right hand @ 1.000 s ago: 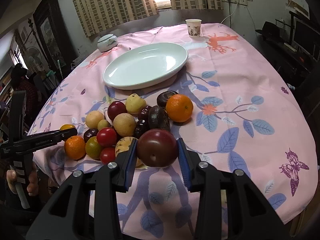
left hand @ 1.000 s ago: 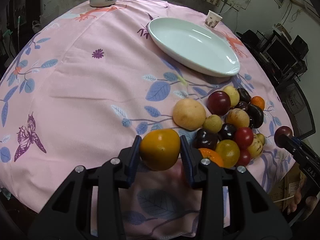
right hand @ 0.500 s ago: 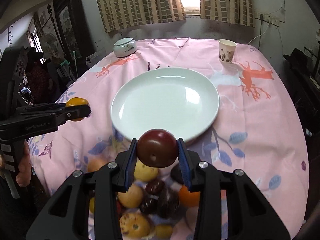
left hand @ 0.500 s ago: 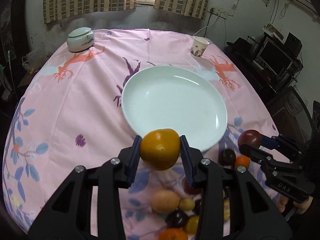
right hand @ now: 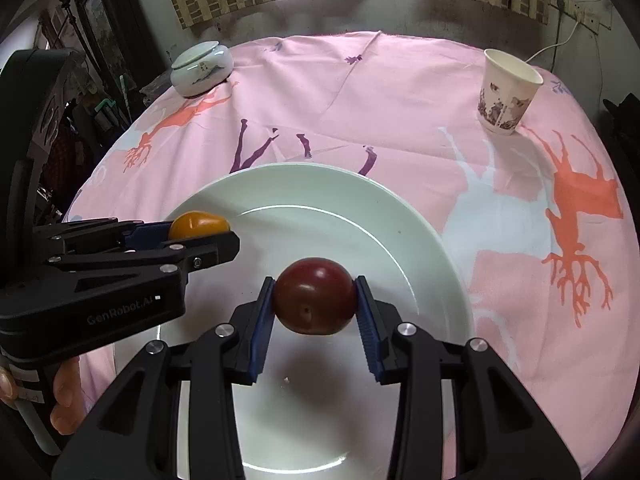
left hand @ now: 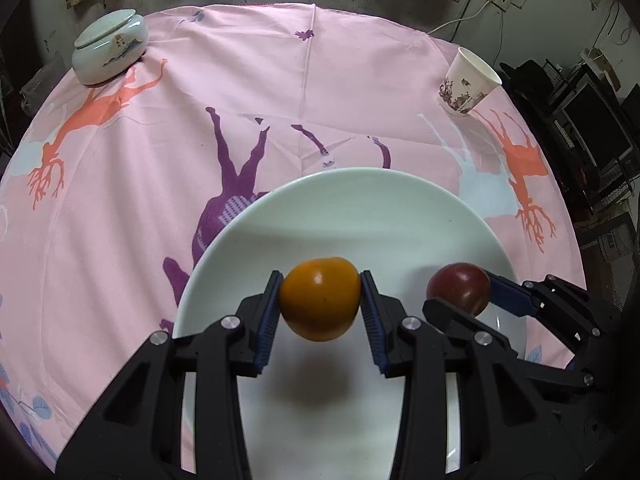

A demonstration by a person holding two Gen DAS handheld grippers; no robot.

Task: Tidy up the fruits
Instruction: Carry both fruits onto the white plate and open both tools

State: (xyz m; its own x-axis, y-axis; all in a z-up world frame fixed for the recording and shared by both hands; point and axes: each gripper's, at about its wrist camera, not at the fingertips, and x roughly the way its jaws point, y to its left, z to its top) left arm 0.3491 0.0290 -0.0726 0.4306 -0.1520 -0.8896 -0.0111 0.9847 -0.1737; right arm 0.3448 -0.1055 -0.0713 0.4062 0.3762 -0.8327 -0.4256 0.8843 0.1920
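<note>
My left gripper (left hand: 320,300) is shut on an orange fruit (left hand: 319,298), held in the air over the white plate (left hand: 360,208). My right gripper (right hand: 315,296) is shut on a dark red plum (right hand: 314,295), also above the plate (right hand: 320,200). In the left wrist view the plum (left hand: 459,288) hangs just to the right of the orange fruit. In the right wrist view the orange fruit (right hand: 198,224) shows at the left, over the plate's left rim. The plate holds no fruit. The pile of other fruits is out of view.
A pink printed tablecloth (left hand: 200,128) covers the round table. A lidded white ceramic jar (left hand: 110,52) stands at the far left, a paper cup (left hand: 468,82) at the far right. A person's hand (right hand: 64,400) holds the left gripper's handle. Dark furniture stands beyond the table's right edge.
Both grippers have carried their fruits away from the pile and forward over the plate. The fruit pile has dropped out of view. Both grips are unchanged.
</note>
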